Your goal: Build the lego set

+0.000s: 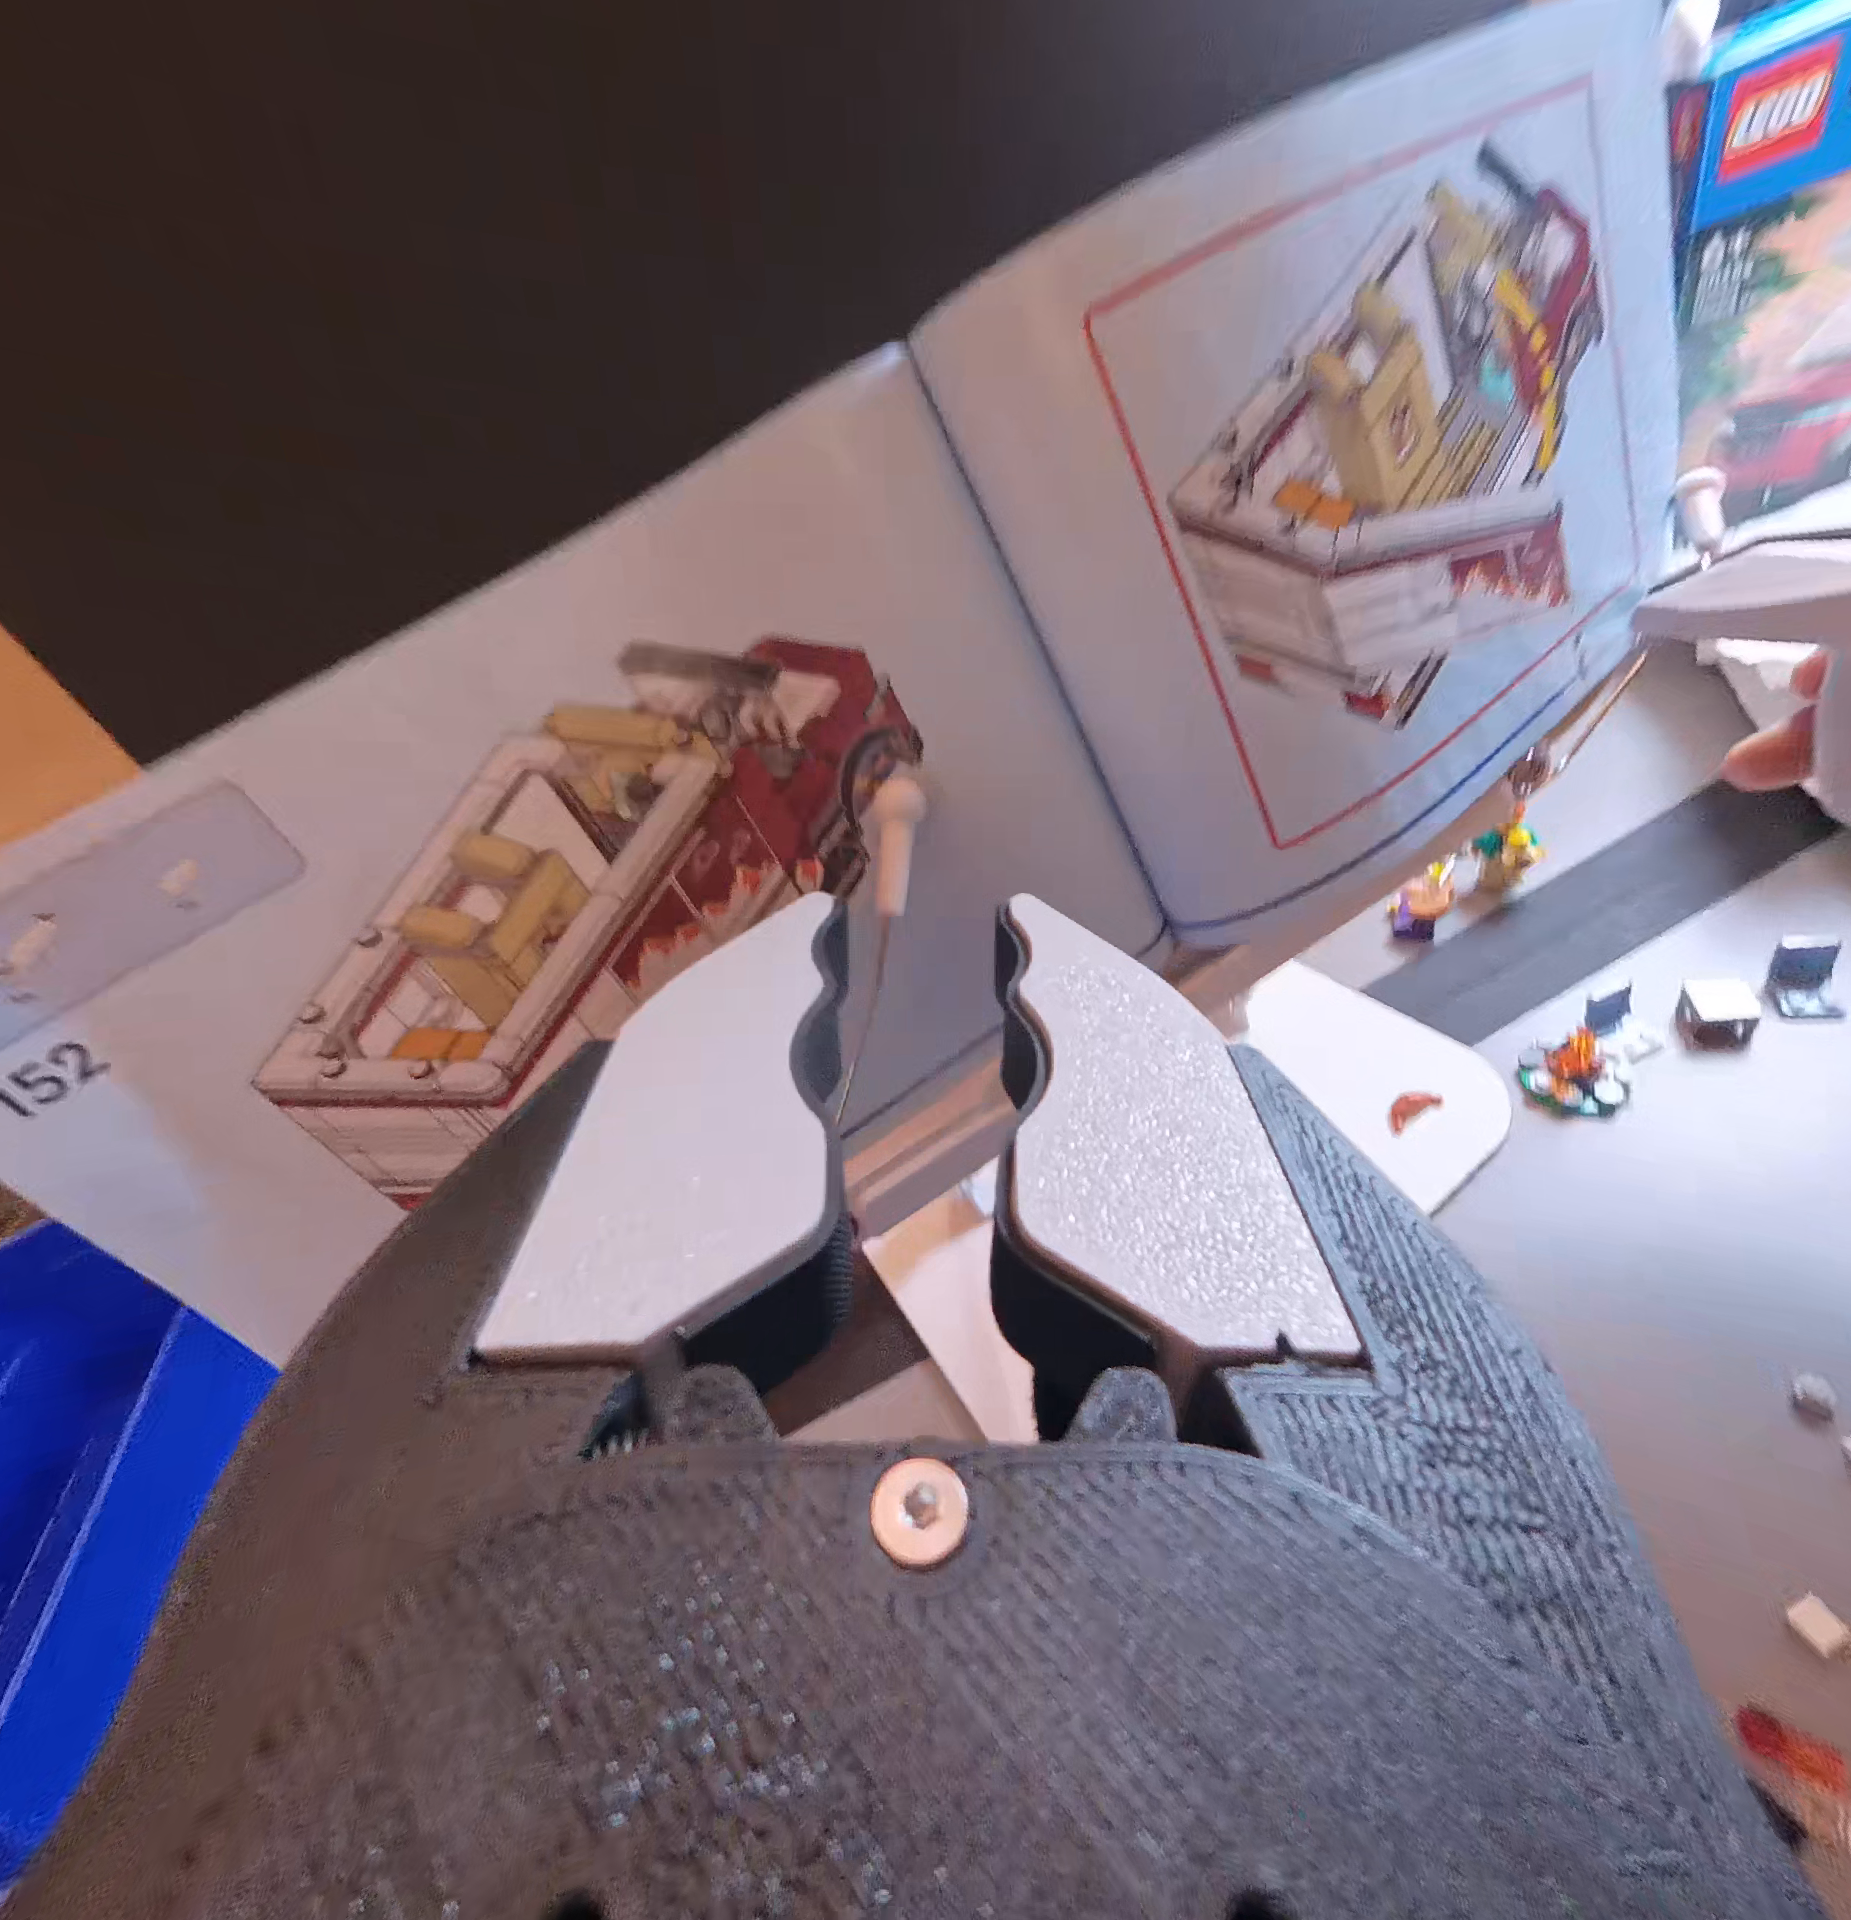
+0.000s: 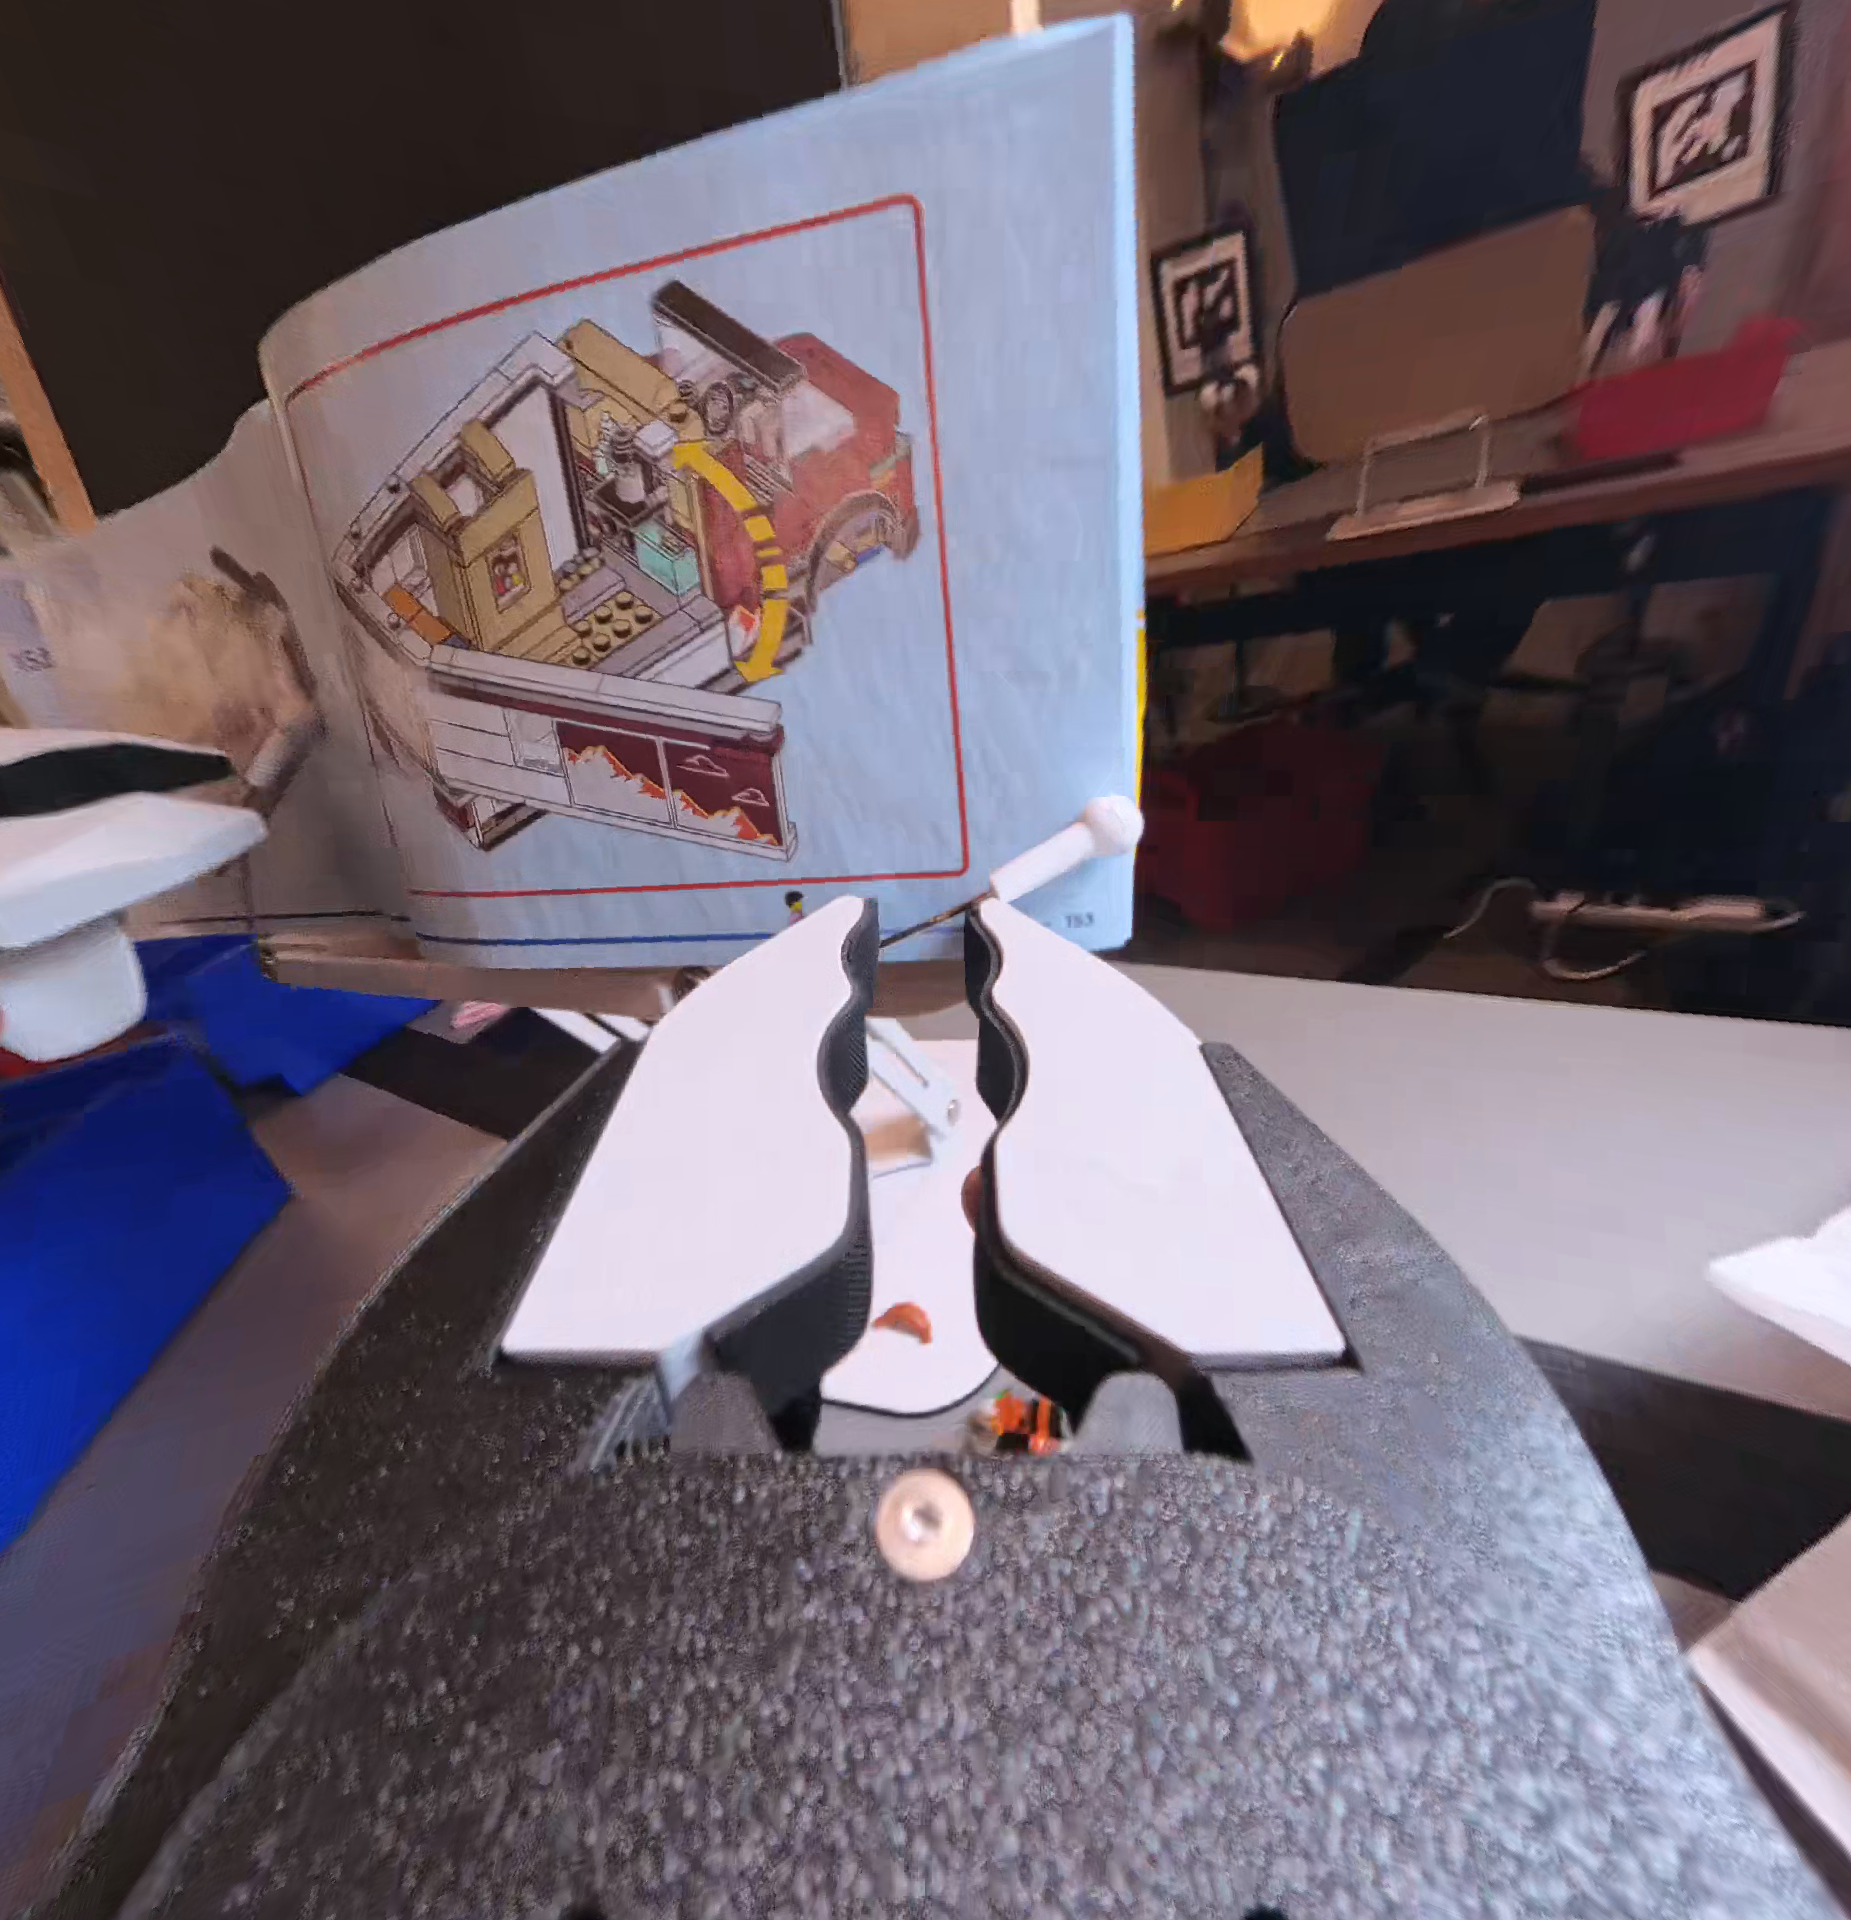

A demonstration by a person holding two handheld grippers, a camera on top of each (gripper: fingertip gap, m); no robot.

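Notably, both grippers stood at the open instruction booklet (image 1: 796, 582), which was propped upright on a stand with a white base plate (image 1: 1420, 1049) on the grey surface (image 1: 1627, 1299).

Left gripper (image 1: 916, 925): fingers spread, nothing between the pads. It was near the lower part of the left-hand page. A thin wire with a white tip (image 1: 897, 831) ran up along its left finger and lay close to the paper.

Right gripper (image 2: 921, 920): fingers a little apart, no pad pressing on anything I could make out. It was just below the lower right corner of the right-hand page. A like white-tipped wire (image 2: 1066, 847) slanted across the gap at its tips; I could not tell if the wire touched the page.

Risks, as I judged them:
- Either wire tip could snag or prick the thin paper.
- A push on the curved, free-standing right page could fold it over or tip the stand.
- Loose small pieces lay close by, an orange one (image 1: 1416, 1107) on the plate and little figures (image 1: 1461, 883) beyond; a low sweep could scatter them.

Booklet: pale blue glossy pages, limp, bowed at the spine, printed with drawings of a red and white vehicle.
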